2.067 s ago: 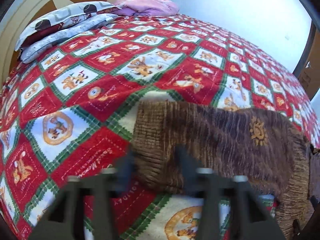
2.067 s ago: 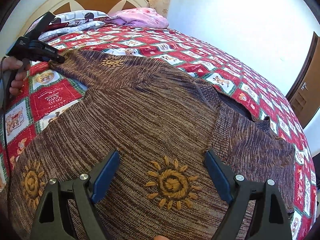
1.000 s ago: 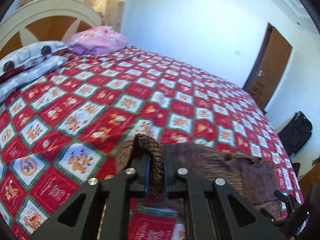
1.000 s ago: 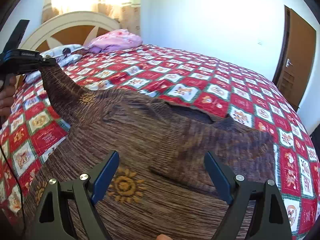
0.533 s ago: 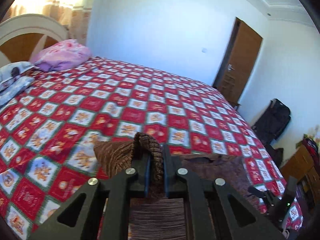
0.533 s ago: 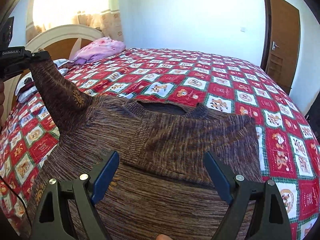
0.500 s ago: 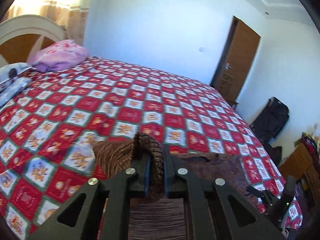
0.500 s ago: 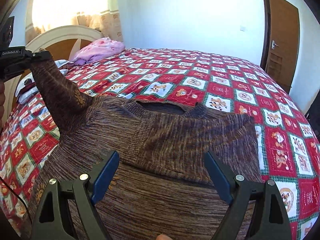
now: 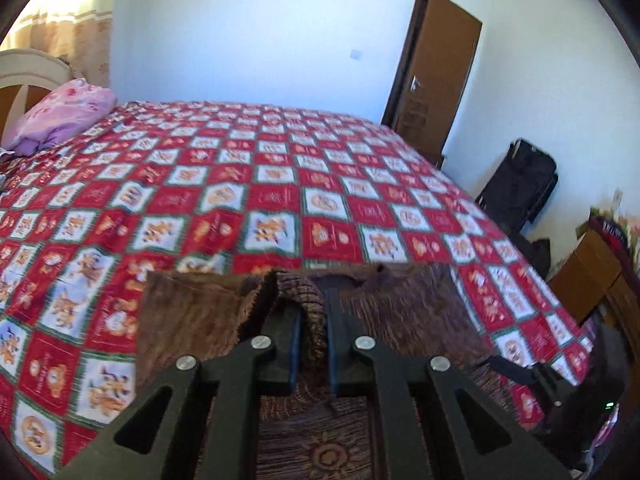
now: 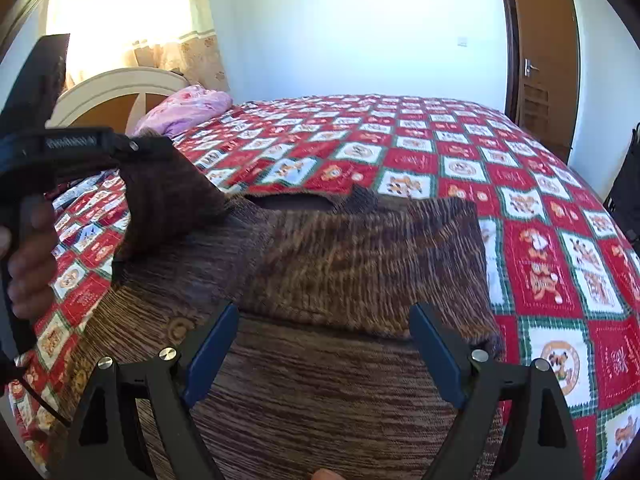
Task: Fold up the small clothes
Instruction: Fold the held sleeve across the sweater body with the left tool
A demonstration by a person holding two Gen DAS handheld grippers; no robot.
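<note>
Left tool (image 9: 310, 312) clamped on sleeve (image 10: 160, 196), lifted over sweater (image 10: 320, 360); right tool (image 10: 320, 344) wide open, empty. Next: lay sleeve across body

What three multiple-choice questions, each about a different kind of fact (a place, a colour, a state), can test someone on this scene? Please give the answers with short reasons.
1. Where does the pink pillow lie?
A. by the headboard
B. on the floor
C. on the sweater

2. What colour is the sweater?
A. blue
B. brown
C. white

3. How is the right gripper?
A. shut on the sleeve
B. shut on the pillow
C. open

Answers: 1 A, the pink pillow rests beside the headboard. 2 B, the sweater is brown knit. 3 C, the right gripper has its jaws spread wide above the sweater, while the left gripper pinches the sleeve.
</note>
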